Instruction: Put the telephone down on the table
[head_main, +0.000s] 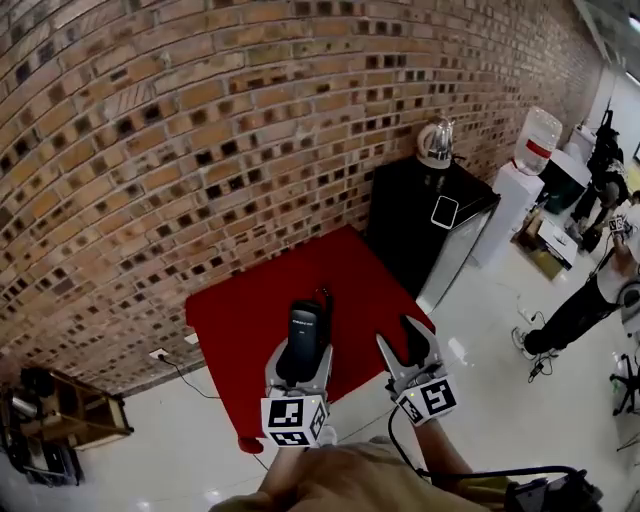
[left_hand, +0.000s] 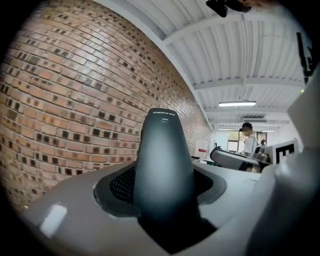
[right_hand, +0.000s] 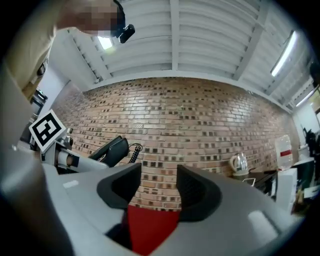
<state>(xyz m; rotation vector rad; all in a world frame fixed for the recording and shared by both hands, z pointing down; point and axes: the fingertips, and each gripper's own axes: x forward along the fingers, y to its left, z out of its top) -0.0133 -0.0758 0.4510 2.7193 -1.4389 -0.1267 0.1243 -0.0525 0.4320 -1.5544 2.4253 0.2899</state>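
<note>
**Telephone clamped in the left jaws above the table's near edge**

Nearest the person, the left gripper is seen with its jaws clenched on the lower half of the black telephone. The left gripper view is filled by the telephone's rounded upper end, standing out past the jaws. Its long axis is laid along the jaws and points away from the person toward the wall, with the gripper held about level. A coiled cord is seen trailing from the far end.

The telephone is judged to be held in the air, not resting. It lies over the near part of the red table, close to the near edge and between the two near corners. The bare cloth lies straight below the jaws, so the coming move is judged to be a plain lowering, with the telephone kept flat.

Just to the right, the right gripper is held over the table's near right corner, tipped slightly upward. Its jaws are parted with nothing between them but a glimpse of red cloth, and it is the farther of the two from the telephone.

Beyond the far right corner a black cabinet carrying a kettle is seen. Behind everything runs the brick wall.
</note>
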